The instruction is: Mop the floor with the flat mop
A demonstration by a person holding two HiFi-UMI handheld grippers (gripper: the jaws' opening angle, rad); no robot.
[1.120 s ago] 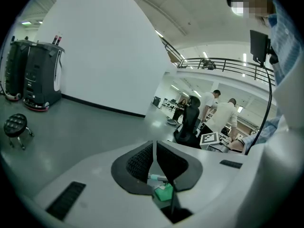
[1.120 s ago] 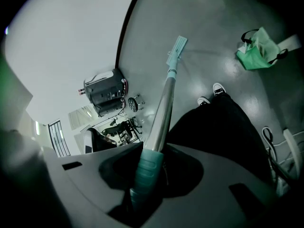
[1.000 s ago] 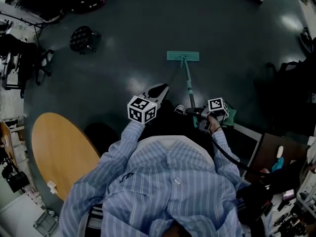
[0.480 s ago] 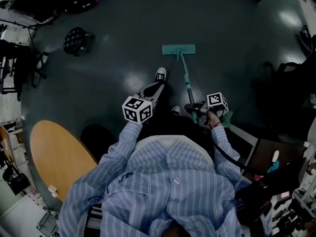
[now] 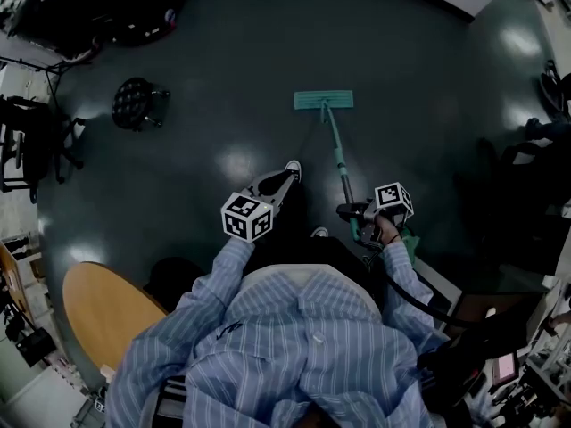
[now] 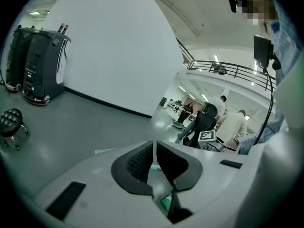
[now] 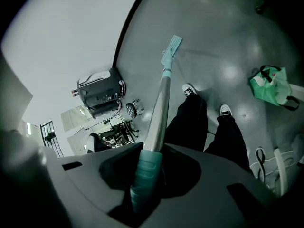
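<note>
The right gripper [image 7: 147, 167] is clamped on the teal grip at the top of the flat mop's handle [image 7: 160, 106], which runs forward and down between the jaws. The left gripper [image 6: 154, 158] is pinched together on nothing and hangs beside the handle, apart from it. With one grip only, the head will likely want to twist. A steady wrist, with the handle low enough to lay the pad flat, should give an even stroke. Bringing the free gripper onto the shaft lower down would help, in my judgement. The person's two shoes [image 7: 189, 88] stand just beside the shaft, so strokes should run ahead of them and not across them.

Out in front, the teal mop head [image 5: 323, 100] lies flat on the floor [image 5: 223, 78], square to the handle, well short of the floor's far edge.

The floor is dark grey-green, smooth and glossy, with soft patches of reflected light. It should let the pad glide easily. A round wooden table [image 5: 103, 310] sits at the near left, and a green bag [image 7: 270, 84] lies to the right. Farther left stands a black stool [image 5: 134, 102]. At the floor's far edge stands a black machine [image 6: 40, 65] against a white wall [image 6: 109, 56].
</note>
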